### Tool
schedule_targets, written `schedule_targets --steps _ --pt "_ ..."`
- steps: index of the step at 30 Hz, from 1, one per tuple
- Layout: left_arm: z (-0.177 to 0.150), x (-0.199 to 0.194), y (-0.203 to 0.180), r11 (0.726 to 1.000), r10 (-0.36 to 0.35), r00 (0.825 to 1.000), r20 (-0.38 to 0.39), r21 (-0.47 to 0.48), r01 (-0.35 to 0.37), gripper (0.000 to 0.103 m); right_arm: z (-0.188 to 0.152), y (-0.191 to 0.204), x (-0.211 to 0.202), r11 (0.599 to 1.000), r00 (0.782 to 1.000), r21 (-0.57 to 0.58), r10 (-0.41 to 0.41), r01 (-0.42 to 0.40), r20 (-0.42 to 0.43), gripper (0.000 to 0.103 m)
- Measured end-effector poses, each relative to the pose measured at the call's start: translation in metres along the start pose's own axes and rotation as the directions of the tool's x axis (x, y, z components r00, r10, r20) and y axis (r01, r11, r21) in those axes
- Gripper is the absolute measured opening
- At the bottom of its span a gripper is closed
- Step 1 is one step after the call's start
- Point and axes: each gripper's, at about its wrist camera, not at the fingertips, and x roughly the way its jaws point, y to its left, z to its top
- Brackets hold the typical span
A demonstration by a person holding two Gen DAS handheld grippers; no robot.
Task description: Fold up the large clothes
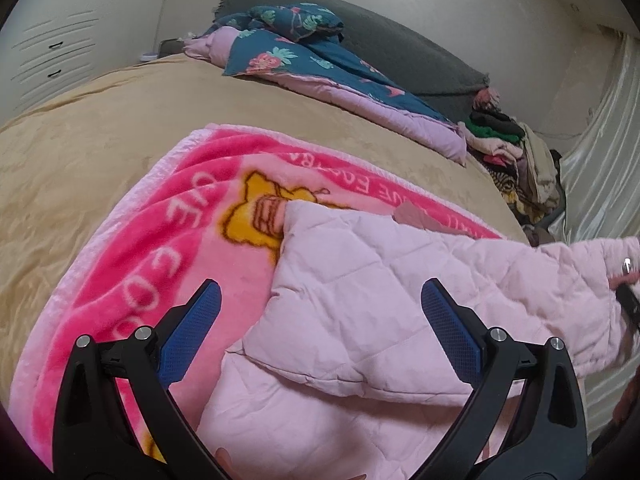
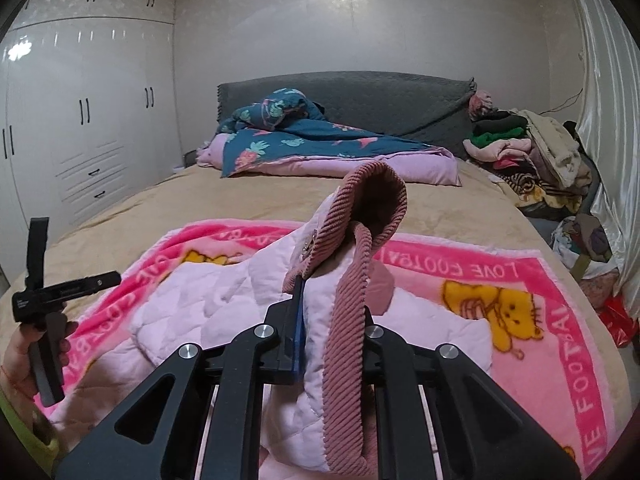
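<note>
Clamping the dusty-pink corduroy collar [image 2: 352,320] of a pale pink quilted jacket [image 1: 380,300], the right gripper [image 2: 332,344] holds that edge lifted nearest its camera. The left gripper [image 1: 320,312] hovers with its blue-padded fingers [image 1: 192,332] spread wide above the jacket, gripping nothing. The jacket lies on a bright pink fleece blanket with yellow bears [image 2: 520,304], spread over a tan bed [image 1: 100,128]. Farther off sits a teal floral quilt [image 2: 312,140], with a clothes pile [image 2: 528,152] to the far right.
</note>
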Motion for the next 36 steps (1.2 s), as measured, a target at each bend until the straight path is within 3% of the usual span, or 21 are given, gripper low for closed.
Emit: schedule_targets --steps 14,28,33,36 --pt "-0.013 0.021 -0.026 0.994 -0.002 0.999 -0.037 0.105 0.006 0.094 -0.014 -0.029 0.032 0.996 0.998 0.067 -0.052 0.054 -0.044 0.011" --pt "-0.033 0.042 -0.049 0.982 -0.015 0.996 -0.086 0.189 0.032 0.093 -0.053 -0.056 0.076 0.984 0.983 0.145 -0.075 0.100 -0.170 0.013" --pt "-0.035 0.044 -0.052 0.980 -0.028 0.995 -0.097 0.194 0.047 0.086 -0.060 -0.056 0.085 0.985 0.975 0.123 -0.092 0.118 -0.201 0.018" --pt "-0.037 0.045 -0.054 0.979 -0.025 0.995 -0.102 0.198 0.045 0.077 -0.061 -0.055 0.087 0.985 0.972 0.114 -0.102 0.128 -0.210 0.024"
